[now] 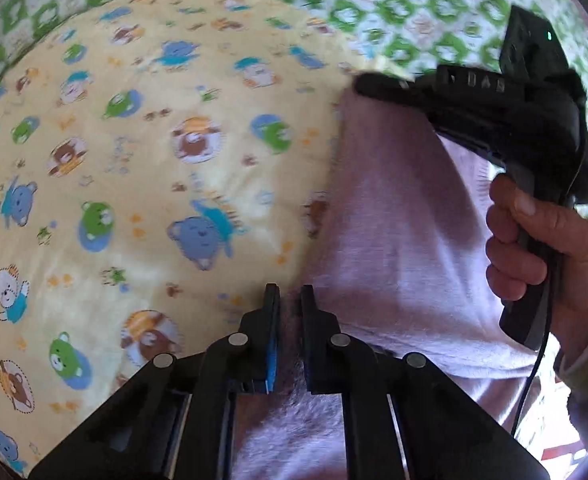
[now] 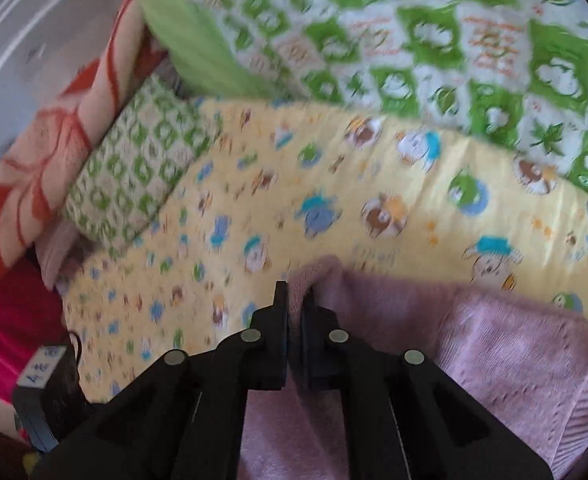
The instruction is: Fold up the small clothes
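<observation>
A lilac knitted garment point(image 1: 393, 216) lies on a yellow sheet printed with cartoon bears point(image 1: 134, 168). My left gripper point(image 1: 290, 300) is shut on the garment's near edge, with cloth pinched between its black fingers. The right gripper point(image 1: 367, 86) shows in the left wrist view at the garment's far corner, held by a hand point(image 1: 541, 240). In the right wrist view the right gripper point(image 2: 295, 300) is shut on a bunched corner of the lilac garment point(image 2: 493, 352), which spreads to the right below it.
A green-and-white patterned quilt point(image 2: 433, 40) lies beyond the yellow sheet point(image 2: 333, 168). At the left are a small green-patterned pillow point(image 2: 134, 168), a red-and-cream blanket point(image 2: 46, 152) and pink cloth point(image 2: 2, 336). The left gripper's body point(image 2: 50, 384) shows at the lower left.
</observation>
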The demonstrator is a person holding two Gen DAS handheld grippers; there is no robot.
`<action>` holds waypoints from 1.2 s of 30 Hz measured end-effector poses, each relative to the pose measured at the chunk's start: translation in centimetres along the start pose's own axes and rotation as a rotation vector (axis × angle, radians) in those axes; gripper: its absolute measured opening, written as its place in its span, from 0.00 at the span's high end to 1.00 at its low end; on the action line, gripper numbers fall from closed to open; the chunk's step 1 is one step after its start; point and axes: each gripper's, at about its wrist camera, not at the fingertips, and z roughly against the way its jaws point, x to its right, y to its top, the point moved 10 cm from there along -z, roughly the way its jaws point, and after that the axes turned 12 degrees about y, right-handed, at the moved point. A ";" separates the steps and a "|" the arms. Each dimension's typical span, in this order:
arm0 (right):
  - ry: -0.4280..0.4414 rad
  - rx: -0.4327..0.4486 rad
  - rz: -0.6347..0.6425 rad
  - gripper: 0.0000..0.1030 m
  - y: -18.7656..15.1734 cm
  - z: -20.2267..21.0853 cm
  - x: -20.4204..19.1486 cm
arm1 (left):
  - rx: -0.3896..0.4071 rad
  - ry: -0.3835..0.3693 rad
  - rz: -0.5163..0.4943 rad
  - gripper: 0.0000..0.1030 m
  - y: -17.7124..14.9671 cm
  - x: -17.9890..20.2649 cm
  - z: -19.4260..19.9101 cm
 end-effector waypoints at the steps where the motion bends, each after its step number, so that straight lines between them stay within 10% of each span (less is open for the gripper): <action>1: -0.015 0.008 -0.007 0.95 0.0 -0.2 0.6 | -0.005 0.008 0.002 0.96 -0.2 -0.3 -0.2; 7: -0.006 -0.006 -0.059 0.92 -1.1 -1.3 2.1 | -0.012 0.010 -0.016 0.95 -0.2 -0.7 0.5; 12: -0.069 0.095 -0.037 0.45 -0.5 3.7 0.4 | -0.007 0.004 0.008 0.92 -0.1 -1.3 2.3; 16: -0.067 0.192 -0.074 0.45 -2.7 9.3 -1.0 | -0.019 -0.011 0.015 0.82 -1.2 -1.8 3.6; 36: -0.409 0.331 -0.518 0.45 -35.3 32.7 -0.4 | -0.160 -0.047 -0.117 0.39 -15.6 -4.3 9.3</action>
